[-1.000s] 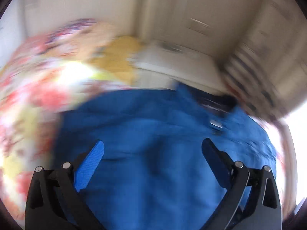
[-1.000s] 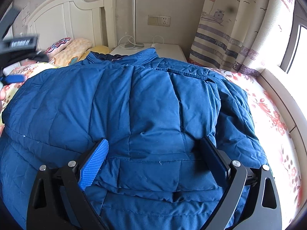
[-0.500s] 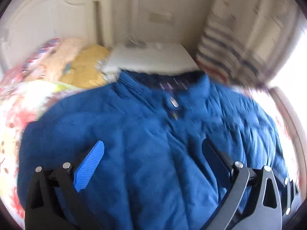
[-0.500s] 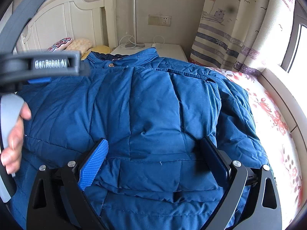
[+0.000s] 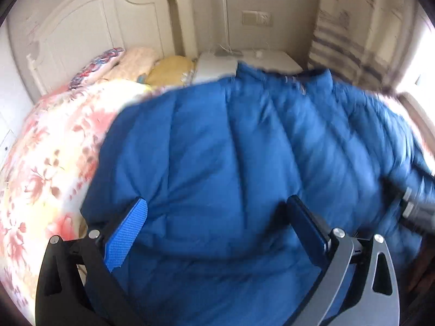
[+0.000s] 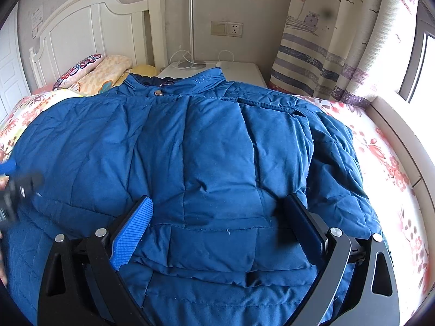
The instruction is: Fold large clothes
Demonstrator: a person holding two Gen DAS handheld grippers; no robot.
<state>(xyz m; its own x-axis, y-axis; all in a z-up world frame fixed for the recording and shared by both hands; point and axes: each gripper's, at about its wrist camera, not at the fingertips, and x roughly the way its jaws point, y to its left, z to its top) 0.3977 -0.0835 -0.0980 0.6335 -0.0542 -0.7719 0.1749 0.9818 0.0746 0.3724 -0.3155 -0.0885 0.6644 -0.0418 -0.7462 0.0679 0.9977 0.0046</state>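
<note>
Bedroom, beige wall w/ socket plate (image 6: 227, 28). White panelled headboard (image 6: 89, 27) at far end of bed; floral sheet (image 6: 391, 168); pillows (image 6: 92, 73) stacked vs headboard. White nightstand (image 6: 244, 70) beside bed, metal lamp pole (image 6: 192, 27) + white cable on top. Striped boat-print curtain (image 6: 326, 49) right; window (image 6: 424, 62) bright, daylight

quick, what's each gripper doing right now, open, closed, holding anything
Left gripper: open, holding nothing, jaws spread over the blue jacket.
Right gripper: open, holding nothing, jaws spread over the jacket's folded part.
</note>
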